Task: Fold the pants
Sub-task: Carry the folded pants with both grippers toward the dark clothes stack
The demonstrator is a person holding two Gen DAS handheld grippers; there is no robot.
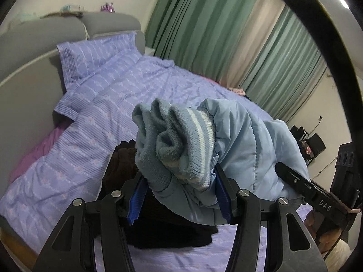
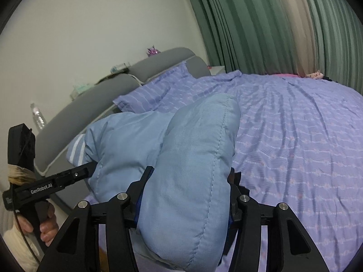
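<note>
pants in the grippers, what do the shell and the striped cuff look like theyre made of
Pants: shell looks like smooth, slightly shiny woven synthetic, padded; stitched quilt lines puff between seams. Striped cuff: soft ribbed knit with a fuzzy, looped inner face, blue with white bands. Exact fibre cannot be told.

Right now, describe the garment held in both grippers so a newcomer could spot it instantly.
Above the purple striped bed, the left gripper and right gripper hold the pale blue quilted pants. Only they have a ribbed, white-striped cuff, unlike the dark clothes beneath.
</note>
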